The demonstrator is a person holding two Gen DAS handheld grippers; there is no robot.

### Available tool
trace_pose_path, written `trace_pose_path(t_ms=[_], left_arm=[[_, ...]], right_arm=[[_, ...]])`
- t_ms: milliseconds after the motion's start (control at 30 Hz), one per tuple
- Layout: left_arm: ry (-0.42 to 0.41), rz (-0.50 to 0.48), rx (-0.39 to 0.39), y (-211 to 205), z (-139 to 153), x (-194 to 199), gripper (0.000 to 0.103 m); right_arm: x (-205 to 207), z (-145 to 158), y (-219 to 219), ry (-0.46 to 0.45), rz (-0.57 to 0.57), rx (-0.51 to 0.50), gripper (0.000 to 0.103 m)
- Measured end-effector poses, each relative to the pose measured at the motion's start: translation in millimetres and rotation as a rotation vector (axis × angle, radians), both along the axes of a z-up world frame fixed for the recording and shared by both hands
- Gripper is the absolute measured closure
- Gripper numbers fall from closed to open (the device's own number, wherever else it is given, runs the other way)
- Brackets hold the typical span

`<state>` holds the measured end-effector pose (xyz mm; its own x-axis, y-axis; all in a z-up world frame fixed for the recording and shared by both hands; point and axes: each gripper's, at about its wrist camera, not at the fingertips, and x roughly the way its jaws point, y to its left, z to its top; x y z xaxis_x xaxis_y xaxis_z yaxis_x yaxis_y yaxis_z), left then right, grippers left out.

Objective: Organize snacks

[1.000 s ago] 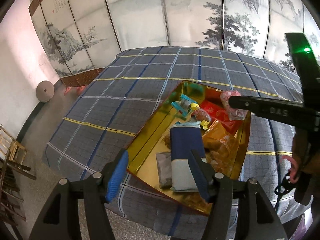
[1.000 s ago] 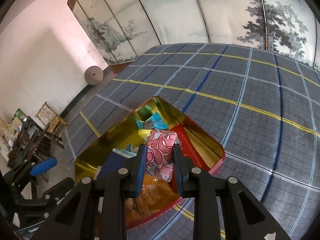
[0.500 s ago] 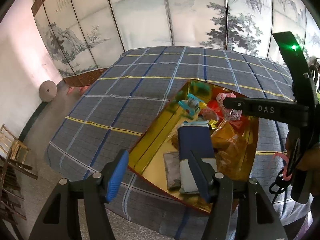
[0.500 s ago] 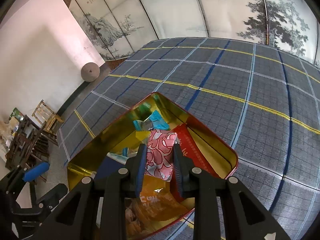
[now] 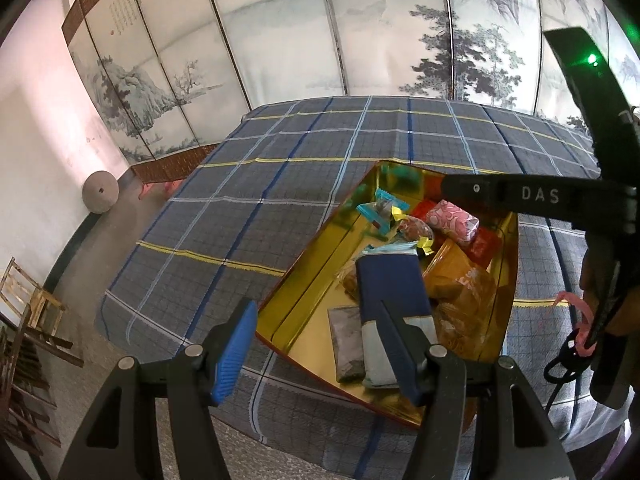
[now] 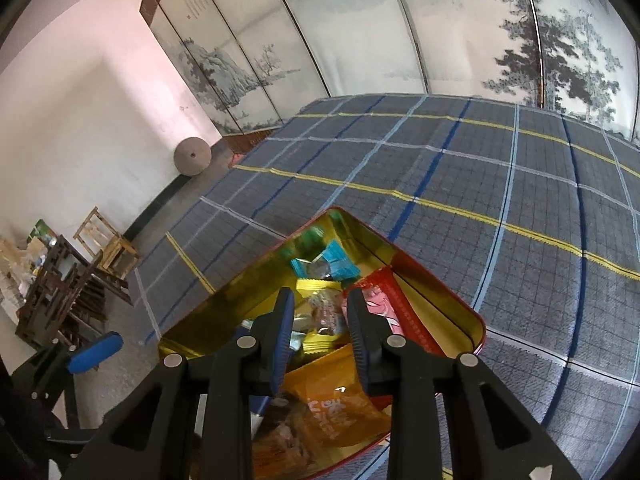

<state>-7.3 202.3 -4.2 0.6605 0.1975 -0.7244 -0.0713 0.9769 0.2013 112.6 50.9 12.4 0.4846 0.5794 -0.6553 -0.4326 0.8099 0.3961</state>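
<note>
Inside the gold tin (image 5: 298, 280), toward its far right corner, the pink patterned snack packet (image 5: 452, 220) lies loose on a red packet (image 5: 486, 242), touching it. Above that corner the right gripper (image 6: 320, 304) hangs with its tongs narrowly apart, clamping nothing. Over the tin's near left rim the left gripper (image 5: 316, 308) holds its tongs well apart and empty. A navy packet (image 5: 390, 280) and an orange packet (image 5: 460, 280) lie mid-tin
</note>
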Motion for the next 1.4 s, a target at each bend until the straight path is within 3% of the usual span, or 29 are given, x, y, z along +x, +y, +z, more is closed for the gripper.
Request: trace_pose_path(t_ms=[267,400,433,500,600,800,933,1000,1400], left_arm=[[-0.003,-0.01,0.02,-7,2,-3,0.04],[-0.008,-0.02,0.037,-13,4,-6,0.04],[-0.009,-0.021,0.044,-15,5,-6,0.04],[-0.011,-0.025,0.049,-17,6,-8,0.04],[-0.009,-0.031,0.055,-22,8,-8,0.04],[-0.008,-0.041,0.073,-33,12,-10,0.039],[-0.011,-0.047,0.093,-44,15,-12,0.039],[-0.013,-0.052,0.104,-51,16,-12,0.039],[0.005,-0.069,0.116,-77,15,-10,0.039]], right_arm=[[-19,12,-26,-0.065,-0.035,-0.007,0.075],[-29,9,-63,-0.099,-0.106,-0.053,0.063],[-30,5,-77,-0.096,-0.135,-0.072,0.06],[-32,-4,-104,-0.092,-0.203,-0.119,0.045],[-34,-25,-155,-0.084,-0.326,-0.234,0.038],[-23,-69,-257,0.033,-0.529,-0.38,0.036],[-20,-82,-308,0.075,-0.622,-0.39,0.035],[-17,-86,-321,0.088,-0.644,-0.396,0.029],[-9,-94,-345,0.096,-0.673,-0.384,0.013]])
